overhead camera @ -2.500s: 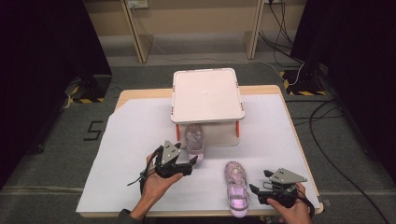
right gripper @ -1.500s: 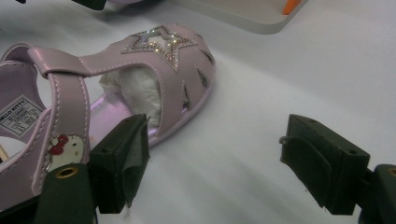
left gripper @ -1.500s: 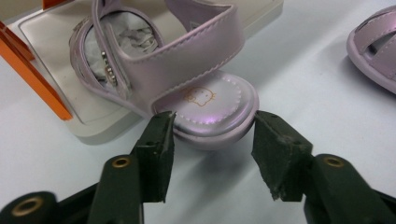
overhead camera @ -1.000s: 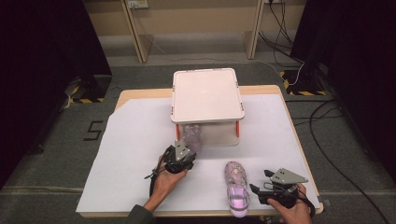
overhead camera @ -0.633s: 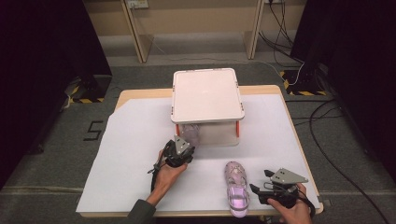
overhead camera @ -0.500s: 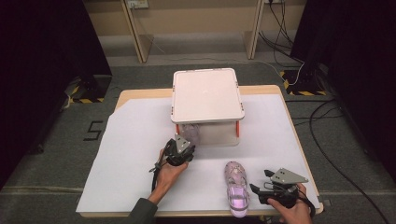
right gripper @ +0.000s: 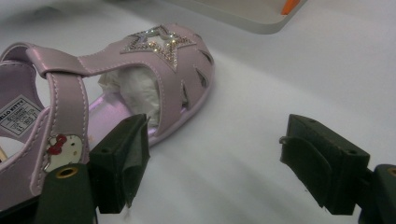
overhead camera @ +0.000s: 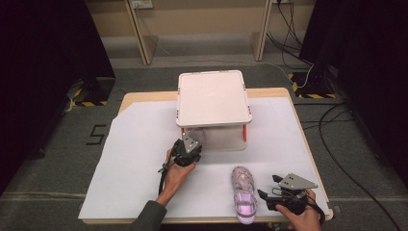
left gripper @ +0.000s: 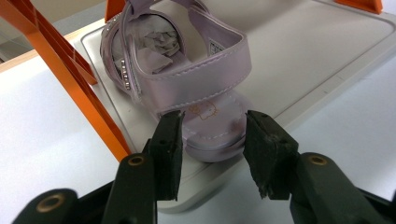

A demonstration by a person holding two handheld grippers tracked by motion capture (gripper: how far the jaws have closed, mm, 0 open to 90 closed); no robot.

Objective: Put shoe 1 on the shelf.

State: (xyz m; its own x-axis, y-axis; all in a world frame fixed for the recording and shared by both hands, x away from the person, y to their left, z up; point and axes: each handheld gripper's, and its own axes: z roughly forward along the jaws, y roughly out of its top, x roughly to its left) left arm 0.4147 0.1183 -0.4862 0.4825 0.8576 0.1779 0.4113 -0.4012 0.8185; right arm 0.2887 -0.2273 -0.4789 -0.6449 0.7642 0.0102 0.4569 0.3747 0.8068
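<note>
So the small two-tier rack with the white plastic top tray and orange posts point(overhead camera: 213, 98) is sat at the middle back of the white paper-covered table point(overhead camera: 134, 144), and one lilac patent sandal point(left gripper: 182, 79) is parked on its lower white tray point(left gripper: 327, 51), toe end tucked in under the top, heel poking out toward the front edge. Crumpled white tissue is stuffed inside the toe, a row of little studs can be seen along the side strap, and a tiny cartoon print is stamped on the glossy insole.

The left gripper point(left gripper: 212, 140) is held right at that heel: the black jaws are set either side of it and have just been closing in, but a sliver of gap is visible on both pads, so nothing is clamped yet. In the high view it's seen pressed up at the rack's front left corner point(overhead camera: 186, 150). Compared with the shot from a couple of seconds back, that hand has been pushed forward and the sandal, which was lying out in front of the rack, is now under the top tray.

Further right, the second lilac sandal with a rhinestone star on the toe point(right gripper: 116, 93) is lying flat on the paper near the front edge point(overhead camera: 243, 192), also stuffed with tissue. The right gripper point(right gripper: 212, 158) is parked just beside it with jaws spread wide, the sandal next to the left jaw rather than between them, unchanged from before
</note>
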